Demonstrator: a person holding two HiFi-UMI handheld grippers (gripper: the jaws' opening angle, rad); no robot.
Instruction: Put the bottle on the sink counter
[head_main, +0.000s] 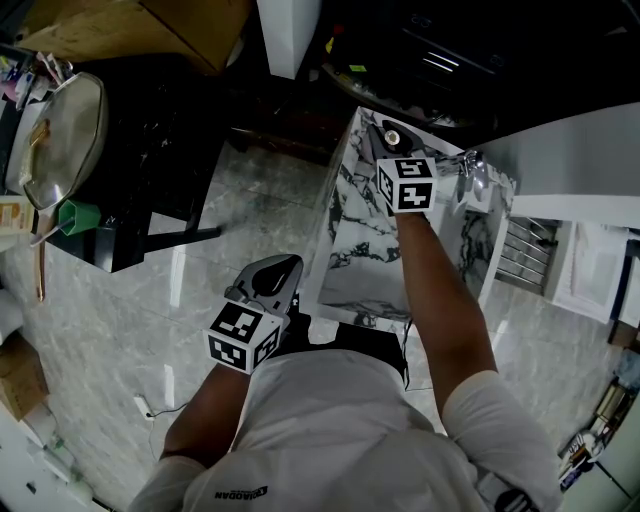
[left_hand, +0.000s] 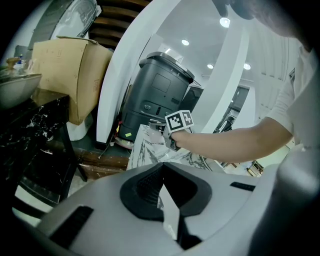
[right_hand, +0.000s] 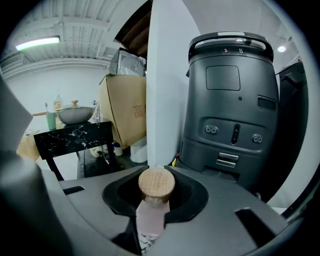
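1. Right gripper (right_hand: 156, 172): jaws clamped on the bottle (right_hand: 156, 186), one on each side just below its round wooden cap. The pale pink body runs down between them.
2. Head view: the right gripper sits over the far end of the marble sink counter (head_main: 350, 275), close to the far left corner. The faucet (head_main: 470, 165) stands toward the far right corner, apart from the gripper.
3. Bottle held upright in the grip. Its base is hidden, so I cannot tell whether it touches the counter.
4. Left gripper (left_hand: 161, 167): jaws together at the tips, nothing between them (only a thin sliver of background shows lower down the seam).
5. Left gripper is off the counter, over the tiled floor (head_main: 120, 330), just beside the counter's near left corner.
6. Beyond the bottle, right gripper view: a dark grey machine (right_hand: 230, 110) next to a white pillar (right_hand: 165, 75); left of the pillar a cardboard box (right_hand: 122, 107) and a black table (right_hand: 75, 135) carrying a pot (right_hand: 75, 114).
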